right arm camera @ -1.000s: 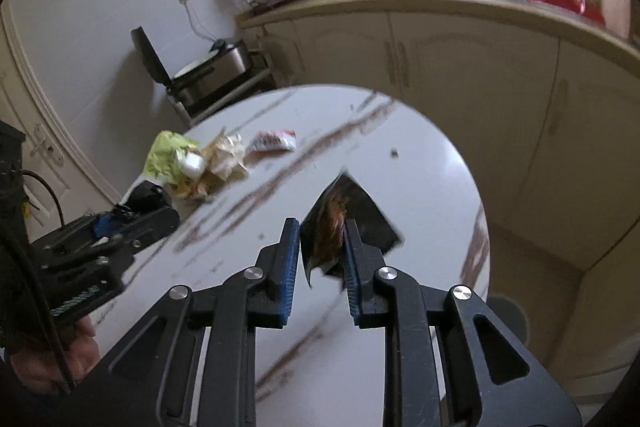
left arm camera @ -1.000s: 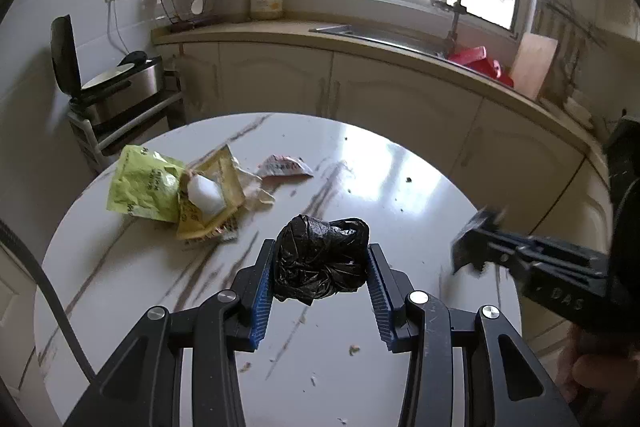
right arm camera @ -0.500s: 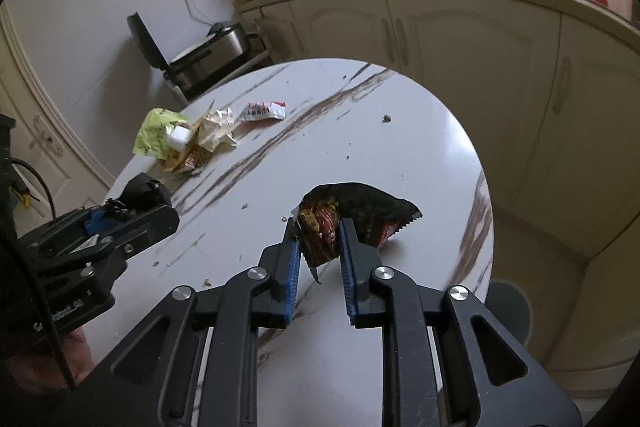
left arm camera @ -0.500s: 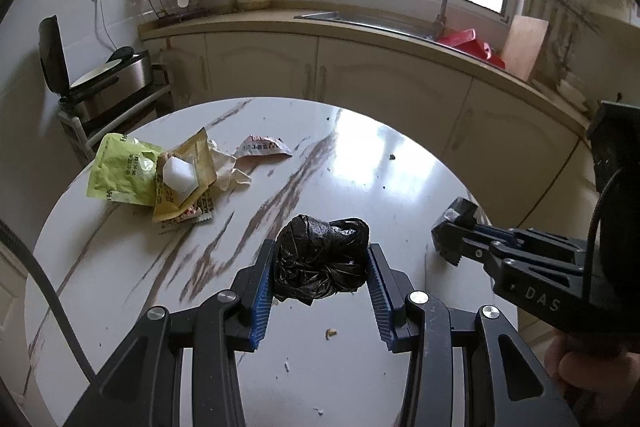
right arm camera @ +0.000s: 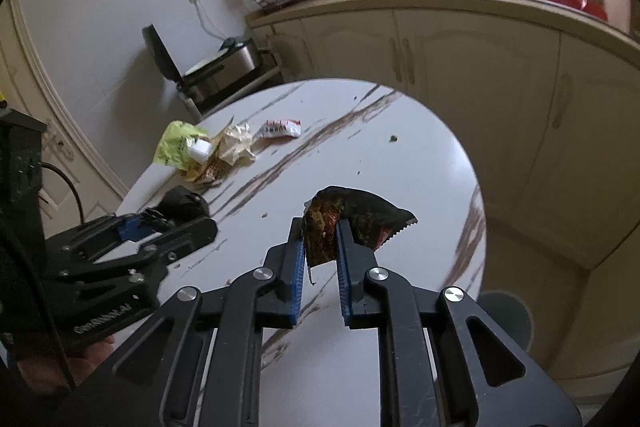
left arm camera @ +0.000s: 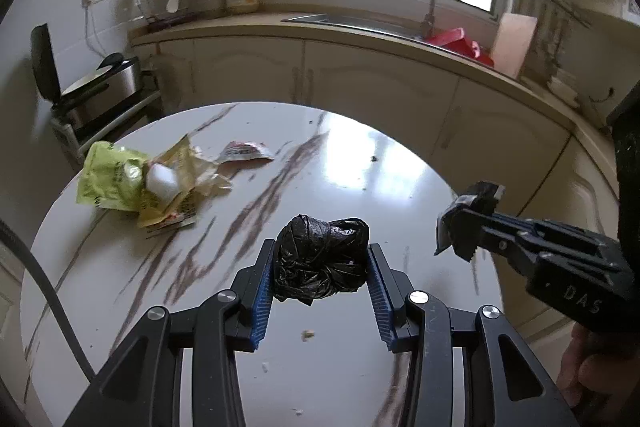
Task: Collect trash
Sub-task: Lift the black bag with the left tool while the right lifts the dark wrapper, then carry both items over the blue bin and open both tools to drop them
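On the worktop (left arm camera: 280,379) the wrapper pile (left arm camera: 140,183) lay untouched at the left. The left gripper (left arm camera: 320,267) kept its jaws pinching the black bag (left arm camera: 320,259). The right gripper (right arm camera: 320,247), jaws clamping the dark wrapper (right arm camera: 352,219), had lifted it clear, ready for bagging.

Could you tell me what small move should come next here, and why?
Probably bring both claws together and start opening the black bag with the right claw, since the left claw holds it balled shut, the right already grips a dark wrapper, and more wrappers lie on the table.
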{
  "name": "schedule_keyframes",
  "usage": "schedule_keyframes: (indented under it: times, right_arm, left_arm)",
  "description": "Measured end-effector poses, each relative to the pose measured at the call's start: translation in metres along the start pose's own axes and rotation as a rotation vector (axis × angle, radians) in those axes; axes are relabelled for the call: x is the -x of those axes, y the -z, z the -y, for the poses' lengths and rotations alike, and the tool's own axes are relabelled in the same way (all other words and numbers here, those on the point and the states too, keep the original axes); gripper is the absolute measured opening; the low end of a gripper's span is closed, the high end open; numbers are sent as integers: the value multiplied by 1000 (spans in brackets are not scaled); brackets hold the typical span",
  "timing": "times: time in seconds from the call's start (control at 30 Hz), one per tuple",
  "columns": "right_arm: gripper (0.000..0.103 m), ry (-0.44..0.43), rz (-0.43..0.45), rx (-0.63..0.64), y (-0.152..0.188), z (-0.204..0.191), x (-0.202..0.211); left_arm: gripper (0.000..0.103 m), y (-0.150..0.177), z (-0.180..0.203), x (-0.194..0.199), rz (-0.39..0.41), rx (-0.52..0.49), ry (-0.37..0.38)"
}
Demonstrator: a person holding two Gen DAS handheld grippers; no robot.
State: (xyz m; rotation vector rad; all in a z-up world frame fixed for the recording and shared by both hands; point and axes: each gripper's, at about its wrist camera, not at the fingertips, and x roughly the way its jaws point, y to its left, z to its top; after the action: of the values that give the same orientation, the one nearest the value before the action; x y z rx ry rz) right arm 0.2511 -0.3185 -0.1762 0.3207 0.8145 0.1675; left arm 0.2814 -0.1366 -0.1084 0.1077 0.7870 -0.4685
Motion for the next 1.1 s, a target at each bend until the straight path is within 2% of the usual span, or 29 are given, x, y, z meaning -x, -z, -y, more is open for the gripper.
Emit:
schedule_keyframes:
  times: [0.33, 0.63, 0.87, 1.1]
  right_arm:
    - [14, -5, 74, -50, 0, 28, 45]
    - [14, 60, 136, -146, 12, 90, 94]
    - [14, 117, 104, -275, 42, 169, 103]
    - [14, 155, 31, -425, 79, 256, 83]
  left_arm:
    - [39, -11, 45, 5, 17, -67, 35]
    - [39, -23, 133, -19, -2, -172, 135]
    - [39, -19, 217, -70, -85, -265, 234]
    - [41, -16, 261, -142, -194, -319, 262]
